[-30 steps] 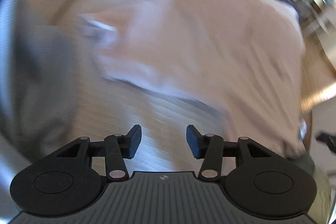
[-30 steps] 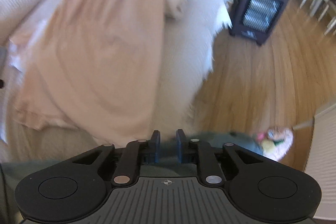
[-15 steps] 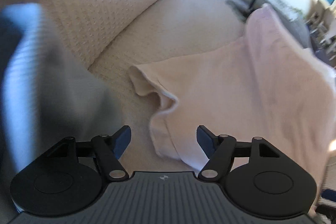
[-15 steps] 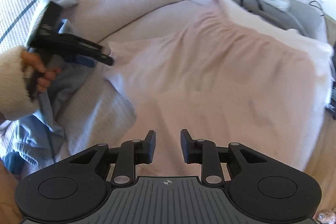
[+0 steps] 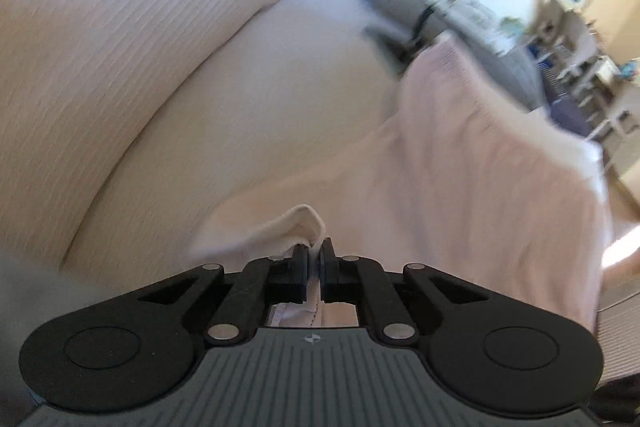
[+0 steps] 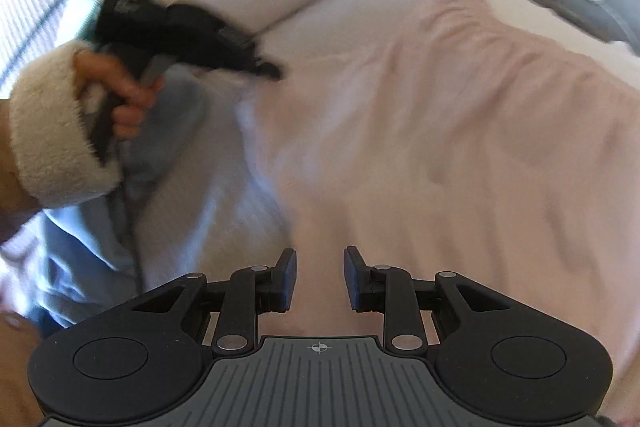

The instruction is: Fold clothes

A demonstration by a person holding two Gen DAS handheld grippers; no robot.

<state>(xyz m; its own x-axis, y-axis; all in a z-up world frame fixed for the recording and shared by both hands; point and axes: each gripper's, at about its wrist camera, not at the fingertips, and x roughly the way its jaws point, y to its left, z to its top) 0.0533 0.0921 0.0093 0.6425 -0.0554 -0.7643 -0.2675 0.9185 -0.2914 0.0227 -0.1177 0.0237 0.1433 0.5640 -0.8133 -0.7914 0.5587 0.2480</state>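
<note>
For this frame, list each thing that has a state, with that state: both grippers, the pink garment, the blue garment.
left gripper: shut on the pink garment's edge.
right gripper: open, nothing between its pads, above the pink cloth.
pink garment: spread over the sofa, not yet folded, one edge bunched up in the left gripper.
blue garment: crumpled at the left, unfolded.
</note>
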